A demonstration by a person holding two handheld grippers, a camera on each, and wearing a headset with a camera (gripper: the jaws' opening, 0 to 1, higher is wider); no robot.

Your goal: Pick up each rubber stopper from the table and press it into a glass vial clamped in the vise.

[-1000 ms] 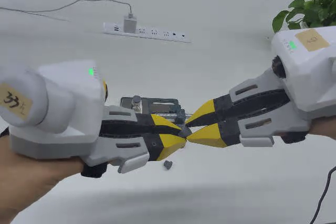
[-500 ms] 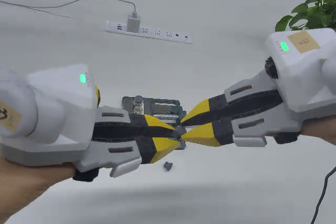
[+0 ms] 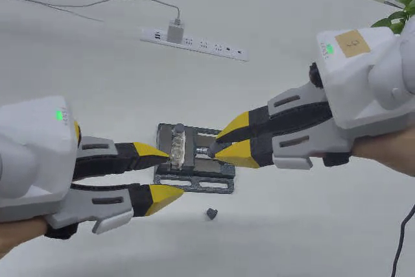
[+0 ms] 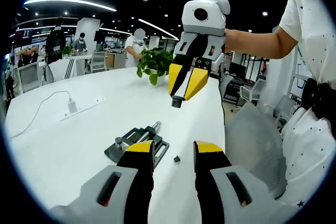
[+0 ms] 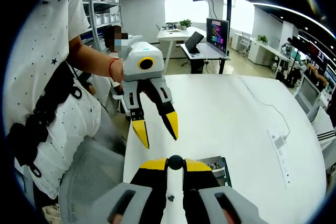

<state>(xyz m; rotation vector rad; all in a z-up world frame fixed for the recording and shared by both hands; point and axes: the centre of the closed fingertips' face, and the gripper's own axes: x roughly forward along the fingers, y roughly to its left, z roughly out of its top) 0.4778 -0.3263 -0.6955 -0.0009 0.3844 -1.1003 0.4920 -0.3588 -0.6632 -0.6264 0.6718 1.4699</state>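
Left hand-held gripper (image 3: 174,173) wide open, empty, upper tip near the clear glass vial (image 3: 178,147) in the dark metal vise (image 3: 207,180). Small dark rubber stopper (image 3: 211,213) loose on smooth white worktop (image 3: 292,225). Right hand-held gripper (image 3: 216,148) pinching a second stopper (image 5: 175,162), round, dark.

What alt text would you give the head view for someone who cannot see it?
Two hand-held grippers hover over a vise on a white table: the right gripper pinches a dark stopper near it, the left gripper hangs open beside the clamped glass vial. A second stopper lies loose nearby.
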